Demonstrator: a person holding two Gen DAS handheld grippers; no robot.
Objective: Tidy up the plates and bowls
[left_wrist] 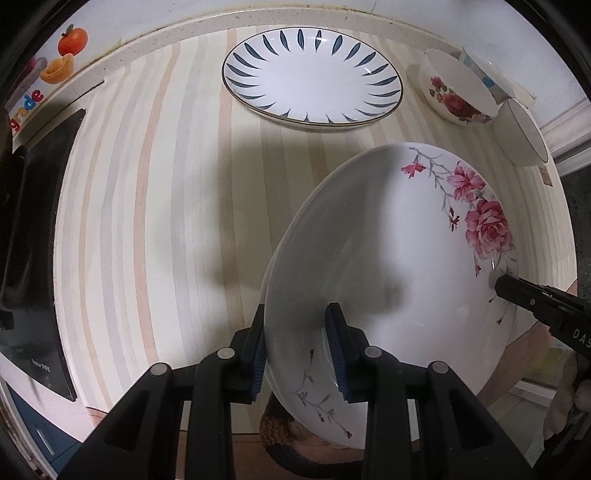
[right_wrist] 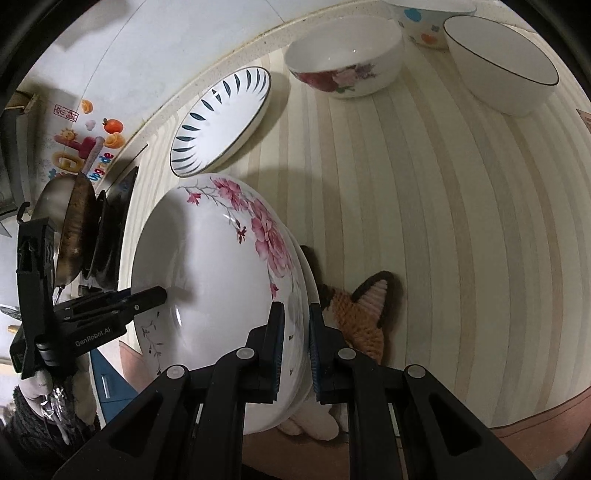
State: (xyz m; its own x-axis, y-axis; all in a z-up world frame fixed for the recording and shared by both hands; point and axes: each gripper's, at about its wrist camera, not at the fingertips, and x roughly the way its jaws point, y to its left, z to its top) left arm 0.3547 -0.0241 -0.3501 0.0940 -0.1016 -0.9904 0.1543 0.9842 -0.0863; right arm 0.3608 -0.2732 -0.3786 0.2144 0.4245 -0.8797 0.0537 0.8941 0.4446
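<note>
Left gripper [left_wrist: 299, 354] pinches near rim of rose-patterned plate [left_wrist: 388, 258], held tilted above striped counter [left_wrist: 147, 221]. Right gripper [right_wrist: 297, 347] clamps opposite rim. Beyond: blue-leaf plate [left_wrist: 312, 74] flat on counter; farther right, three bowls [left_wrist: 458, 92] clustered.

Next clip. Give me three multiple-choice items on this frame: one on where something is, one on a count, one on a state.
1. Where is the blue-leaf plate?
A. flat on the counter by the wall
B. in the left tongs
C. inside a bowl

2. How many bowls stand on the counter?
A. one
B. three
C. five

3. What state is the rose plate in?
A. flat on the counter
B. held at its rim by both tongs
C. broken

Key: 1 A, it lies near the backsplash; 2 B, rose bowl, dotted bowl, plain bowl; 3 B, left tongs and right tongs each clamp its rim.
</note>
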